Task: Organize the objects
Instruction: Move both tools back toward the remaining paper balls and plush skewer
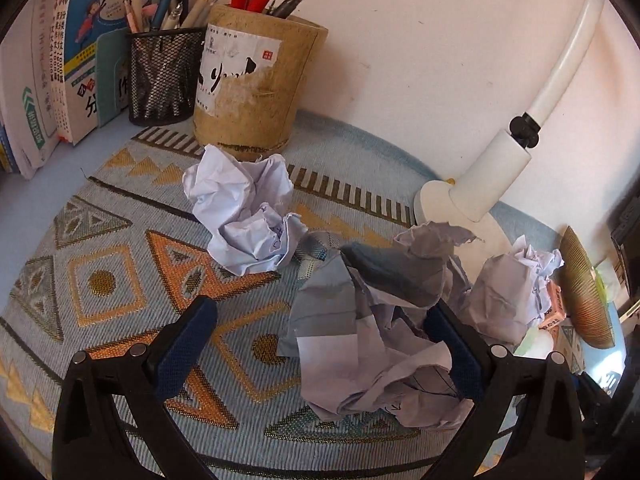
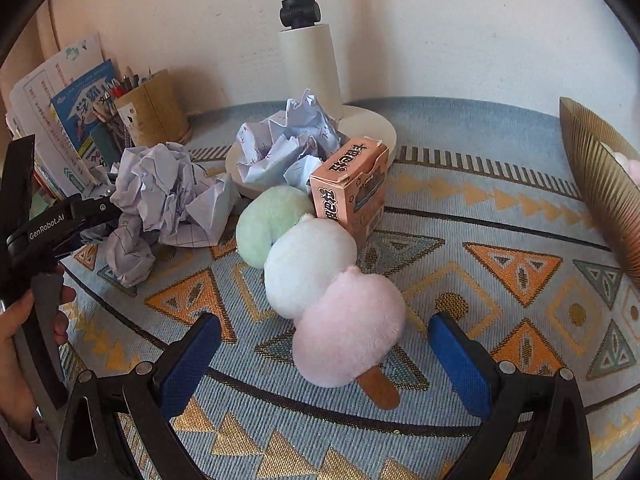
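Note:
In the left wrist view my left gripper [image 1: 322,312] is open, with a large crumpled sheet of paper [image 1: 372,344] between its fingers, lying against the right finger [image 1: 452,340]. A second paper ball [image 1: 244,216] sits farther ahead to the left, and a third [image 1: 508,288] lies to the right. In the right wrist view my right gripper [image 2: 324,324] is open around the pink end of a plush skewer toy [image 2: 316,272] with green, white and pink balls. A pink carton [image 2: 352,184] stands behind it. The left gripper [image 2: 72,220] reaches into the paper pile [image 2: 168,188] at the left.
A white lamp base [image 2: 384,132] with crumpled paper [image 2: 288,140] on it stands by the wall. A tan pen pot [image 1: 256,80], a black mesh pen cup [image 1: 164,76] and books [image 1: 72,52] fill the back left. A ribbed gold bowl [image 2: 600,176] is at the right. A patterned mat [image 2: 500,240] covers the table.

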A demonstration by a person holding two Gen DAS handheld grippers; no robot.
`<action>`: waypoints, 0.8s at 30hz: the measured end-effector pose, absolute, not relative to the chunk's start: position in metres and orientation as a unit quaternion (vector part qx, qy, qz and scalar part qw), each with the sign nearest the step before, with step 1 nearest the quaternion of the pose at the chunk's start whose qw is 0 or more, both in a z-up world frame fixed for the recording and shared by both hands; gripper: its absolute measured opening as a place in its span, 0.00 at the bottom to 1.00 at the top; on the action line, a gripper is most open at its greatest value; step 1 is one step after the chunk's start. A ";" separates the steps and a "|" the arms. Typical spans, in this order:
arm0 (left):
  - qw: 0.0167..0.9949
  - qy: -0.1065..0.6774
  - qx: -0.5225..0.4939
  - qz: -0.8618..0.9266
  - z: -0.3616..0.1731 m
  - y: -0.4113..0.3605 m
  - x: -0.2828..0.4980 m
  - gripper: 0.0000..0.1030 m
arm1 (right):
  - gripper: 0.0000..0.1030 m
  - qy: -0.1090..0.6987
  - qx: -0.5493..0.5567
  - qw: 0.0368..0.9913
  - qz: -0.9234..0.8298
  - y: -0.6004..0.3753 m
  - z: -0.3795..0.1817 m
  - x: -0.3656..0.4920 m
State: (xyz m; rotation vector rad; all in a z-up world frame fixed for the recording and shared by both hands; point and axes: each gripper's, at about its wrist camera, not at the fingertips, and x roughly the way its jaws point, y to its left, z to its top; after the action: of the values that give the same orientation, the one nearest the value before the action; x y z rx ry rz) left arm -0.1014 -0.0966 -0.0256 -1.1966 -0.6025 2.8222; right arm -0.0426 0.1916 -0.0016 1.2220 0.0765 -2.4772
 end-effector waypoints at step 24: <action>0.009 -0.211 -0.376 0.902 -0.011 -0.104 -0.102 0.99 | 1.00 0.000 0.433 0.199 -0.879 0.194 0.001 -0.045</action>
State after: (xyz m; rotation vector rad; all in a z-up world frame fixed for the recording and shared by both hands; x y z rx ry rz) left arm -0.1024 -0.1041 -0.0115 -1.1750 -0.6577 2.8180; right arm -0.0446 0.1943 0.0009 1.2098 0.0006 -2.4594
